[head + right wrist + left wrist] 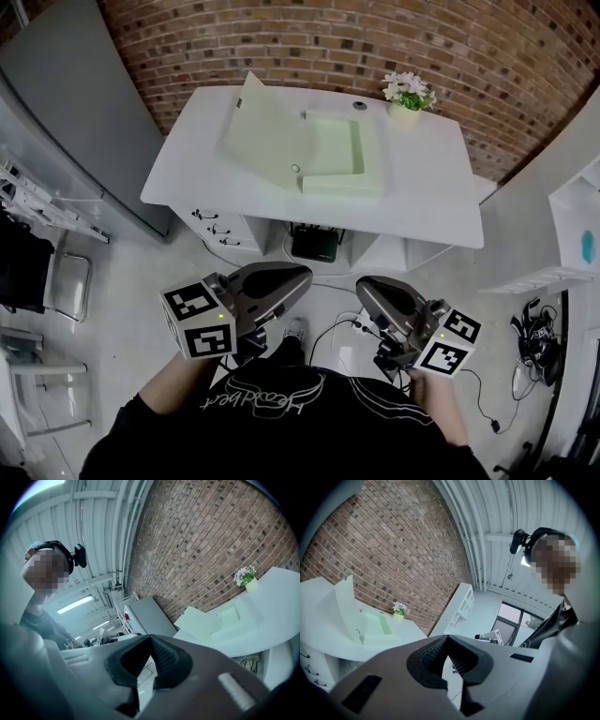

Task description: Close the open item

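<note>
Box file (342, 150) open on white table (187, 183), lid (258, 127) up at left. Left gripper (307, 272), right gripper (359, 284) both pinched together, empty, well off table. Risk: whole box shoved toward flower pot (405, 111) if pushed low.

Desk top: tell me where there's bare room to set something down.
Widest bare patch: right side of the desk, between the open green box and the right edge, in front of the flower pot. Also the left strip beside the raised lid. The middle is taken.

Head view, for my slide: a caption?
Left gripper and right gripper, both shut, face an open green box on the desk.
</note>
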The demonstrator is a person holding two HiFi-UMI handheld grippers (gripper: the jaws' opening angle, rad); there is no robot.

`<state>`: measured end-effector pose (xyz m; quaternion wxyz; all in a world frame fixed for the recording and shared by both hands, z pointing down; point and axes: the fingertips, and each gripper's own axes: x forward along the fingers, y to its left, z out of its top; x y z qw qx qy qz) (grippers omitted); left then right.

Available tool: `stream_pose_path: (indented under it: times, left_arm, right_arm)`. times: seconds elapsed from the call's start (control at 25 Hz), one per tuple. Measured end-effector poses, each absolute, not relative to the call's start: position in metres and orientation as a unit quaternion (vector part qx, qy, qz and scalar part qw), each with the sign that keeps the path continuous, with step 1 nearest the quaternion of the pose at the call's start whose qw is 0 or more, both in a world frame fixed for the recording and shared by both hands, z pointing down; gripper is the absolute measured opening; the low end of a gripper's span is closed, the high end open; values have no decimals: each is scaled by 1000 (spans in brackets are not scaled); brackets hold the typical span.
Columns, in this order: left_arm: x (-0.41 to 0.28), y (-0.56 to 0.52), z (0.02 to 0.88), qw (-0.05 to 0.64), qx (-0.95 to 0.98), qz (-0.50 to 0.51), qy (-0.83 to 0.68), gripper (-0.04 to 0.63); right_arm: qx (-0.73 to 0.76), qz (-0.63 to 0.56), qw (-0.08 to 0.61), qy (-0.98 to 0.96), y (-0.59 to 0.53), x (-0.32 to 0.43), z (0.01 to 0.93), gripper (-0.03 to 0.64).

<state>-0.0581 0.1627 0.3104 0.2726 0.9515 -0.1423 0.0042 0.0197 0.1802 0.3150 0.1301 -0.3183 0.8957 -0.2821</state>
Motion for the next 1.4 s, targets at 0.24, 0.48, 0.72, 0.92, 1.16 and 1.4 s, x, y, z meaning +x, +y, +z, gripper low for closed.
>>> stream_pose_path:
  times: [0.24, 0.48, 0.72, 0.92, 1.16, 1.4]
  left_arm:
    - [-79, 104, 322, 297, 943, 4, -150, 2]
    - [-100, 62, 332, 294, 944, 8, -151, 2]
    - [-119, 34, 333, 289, 944, 6, -160, 2]
    - [-128, 25, 330, 288, 942, -1, -171, 2]
    - [-129, 16, 332, 290, 939, 5, -183, 2]
    - [-131, -11, 340, 295, 932, 12, -208, 2]
  right_arm:
    - [-317, -298, 121, 892, 124, 1, 320, 3]
    - [-322, -295, 104, 894, 84, -19, 322, 3]
    - [-335, -284, 105, 892, 66, -24, 319, 3]
    - [-342, -270, 109, 893, 60, -19, 310, 3]
    - [-338, -268, 118, 894, 50, -16, 306, 3]
    - [-336, -280, 122, 891, 24, -3, 313, 3]
